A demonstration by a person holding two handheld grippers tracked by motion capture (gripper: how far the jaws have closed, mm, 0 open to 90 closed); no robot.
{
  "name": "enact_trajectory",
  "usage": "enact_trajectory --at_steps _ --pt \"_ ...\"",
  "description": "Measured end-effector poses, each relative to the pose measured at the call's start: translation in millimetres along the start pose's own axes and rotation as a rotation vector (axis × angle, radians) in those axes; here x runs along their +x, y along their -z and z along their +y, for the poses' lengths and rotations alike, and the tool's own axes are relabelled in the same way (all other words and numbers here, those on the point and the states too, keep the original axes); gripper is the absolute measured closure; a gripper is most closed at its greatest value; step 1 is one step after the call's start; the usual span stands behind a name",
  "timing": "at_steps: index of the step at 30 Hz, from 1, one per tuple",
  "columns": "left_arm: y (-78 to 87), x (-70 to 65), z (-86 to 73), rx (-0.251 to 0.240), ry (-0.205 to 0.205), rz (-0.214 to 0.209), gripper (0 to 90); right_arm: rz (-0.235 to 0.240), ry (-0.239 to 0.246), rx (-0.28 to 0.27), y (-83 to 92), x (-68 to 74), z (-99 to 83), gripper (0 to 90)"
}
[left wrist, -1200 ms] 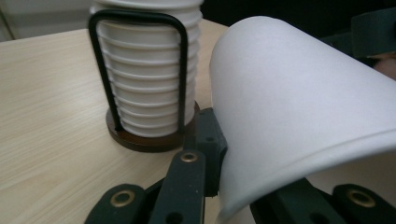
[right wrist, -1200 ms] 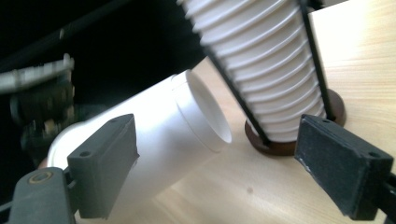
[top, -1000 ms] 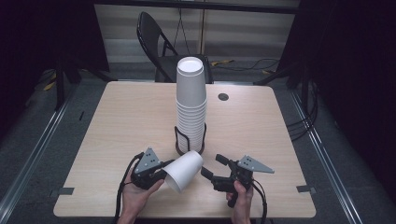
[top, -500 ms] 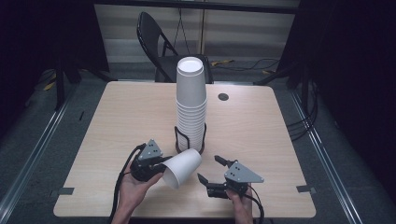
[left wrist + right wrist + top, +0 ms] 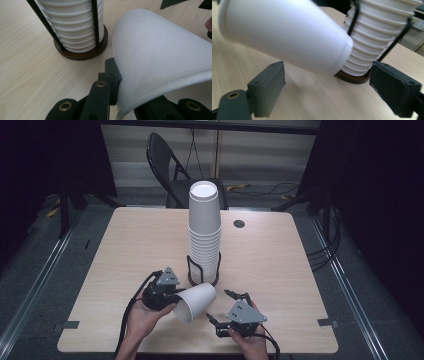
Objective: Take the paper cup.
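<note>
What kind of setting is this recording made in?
Probably a lab or studio recording bay: dark curtains surround one wooden table, a folding chair stands behind it, and cables cross the floor.

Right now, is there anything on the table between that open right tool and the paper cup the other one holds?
Nothing: bare table top separates the right tool from the paper cup, seen in the high view.

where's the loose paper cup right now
In the high view the paper cup lies tilted at front centre, clamped at its rim by the left gripper, just before the cup stack.
</note>
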State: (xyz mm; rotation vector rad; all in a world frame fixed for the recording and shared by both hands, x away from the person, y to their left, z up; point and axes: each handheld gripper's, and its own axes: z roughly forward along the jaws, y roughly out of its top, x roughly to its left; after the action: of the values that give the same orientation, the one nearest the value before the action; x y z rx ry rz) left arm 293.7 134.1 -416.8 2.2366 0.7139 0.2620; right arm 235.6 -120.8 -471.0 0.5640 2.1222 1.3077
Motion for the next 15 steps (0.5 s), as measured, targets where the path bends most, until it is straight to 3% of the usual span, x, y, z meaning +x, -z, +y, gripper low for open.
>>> enact_trajectory --at_steps 3,7,15 --pt "-1.0 -0.1 3.5 0.02 -0.005 -0.009 85.8 0.018 0.06 0.007 -1.0 3.6 2.4 13.0" --pt "-4.2 -0.6 7.6 0.057 -0.007 -0.018 85.8 0.005 0.14 0.018 -3.8 8.5 5.8 13.0" --pt "-8.3 -0.1 13.1 0.087 0.007 -0.046 85.9 0.011 0.245 0.026 -10.6 17.9 13.8 11.1"
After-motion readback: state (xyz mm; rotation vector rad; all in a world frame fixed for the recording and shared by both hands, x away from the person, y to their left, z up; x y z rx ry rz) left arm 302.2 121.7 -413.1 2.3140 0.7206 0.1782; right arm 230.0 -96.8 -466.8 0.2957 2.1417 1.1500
